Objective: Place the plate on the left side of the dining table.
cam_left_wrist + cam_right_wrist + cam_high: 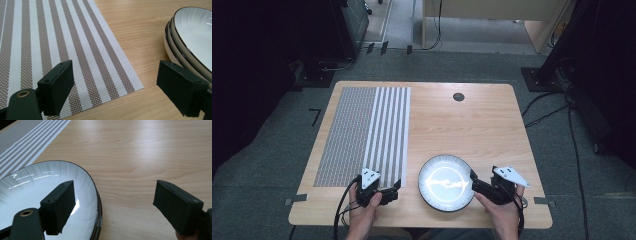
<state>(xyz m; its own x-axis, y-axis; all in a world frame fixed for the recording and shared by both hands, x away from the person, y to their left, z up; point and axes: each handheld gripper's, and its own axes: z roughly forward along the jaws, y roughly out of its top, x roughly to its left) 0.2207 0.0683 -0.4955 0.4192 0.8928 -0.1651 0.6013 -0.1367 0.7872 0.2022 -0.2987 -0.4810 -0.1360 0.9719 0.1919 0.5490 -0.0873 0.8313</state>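
A: We see the wooden tabletop (472, 125) with a striped placemat (362, 135) along its left side.

B: And our stack of white plates (446, 182) sits near the front edge, just right of the placemat.

A: Our left claw (394, 189) hangs spread over the placemat's near corner.

B: Our right claw (473, 178) is spread too, one jaw above the top plate's rim, the other above bare wood.

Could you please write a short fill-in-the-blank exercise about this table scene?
1. The striped placemat lies on the ____ side of the table.
2. The plates are ____ one upon another.
3. The jaws of both the left tongs and the right tongs stand ____.

Missing words: left; stacked; open
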